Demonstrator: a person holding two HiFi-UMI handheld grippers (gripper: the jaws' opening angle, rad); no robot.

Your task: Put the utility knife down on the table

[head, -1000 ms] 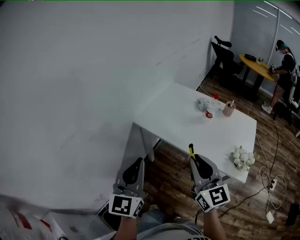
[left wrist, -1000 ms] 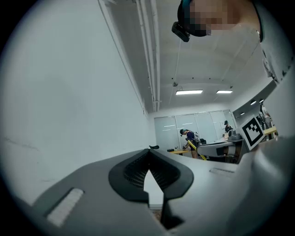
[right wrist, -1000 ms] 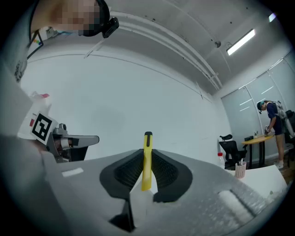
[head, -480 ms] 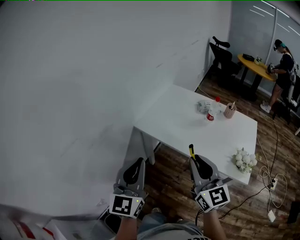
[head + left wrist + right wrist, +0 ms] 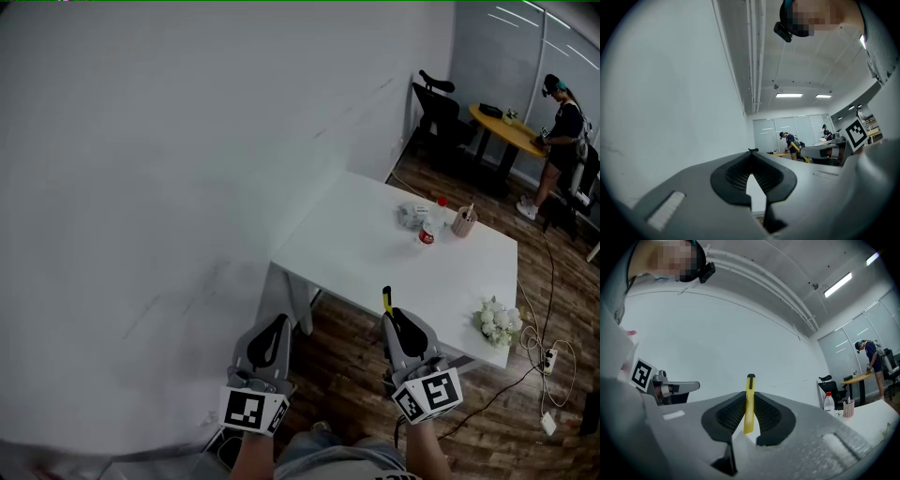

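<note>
Little has moved over the last second: both claws keep nearly the same spots in the head view, while the camera has swung a bit, so the table (image 5: pixel 375 246) sits slightly further right and the white-and-red clutter at the lower left has slid out of sight. The right claw (image 5: pixel 391 317) is closed on the knife (image 5: pixel 384 300), a yellow one pinched by its lower part between the ribbed pads, with its dark-capped end sticking out past the jaw tips. The left claw (image 5: pixel 277 328) is closed too, with its tips meeting. Only a thin wedge of light shows between the pads, and nothing is held there. As I judge it, the task is barely under way. The knife is in the air in the right claw, over the wooden floor and just short of the table's near edge. The tabletop lies ahead of that claw and a little to its right. What is left is to carry it forward over the top, lower it and part the jaws. By count there are one knife, two claws and one white table. On the table, well beyond the right claw, are one bottle (image 5: pixel 434 219), one cup (image 5: pixel 462 223) and one crumpled pale wrapper (image 5: pixel 409 216). One bunch of white flowers (image 5: pixel 497 319) lies at the corner to that claw's right.
</note>
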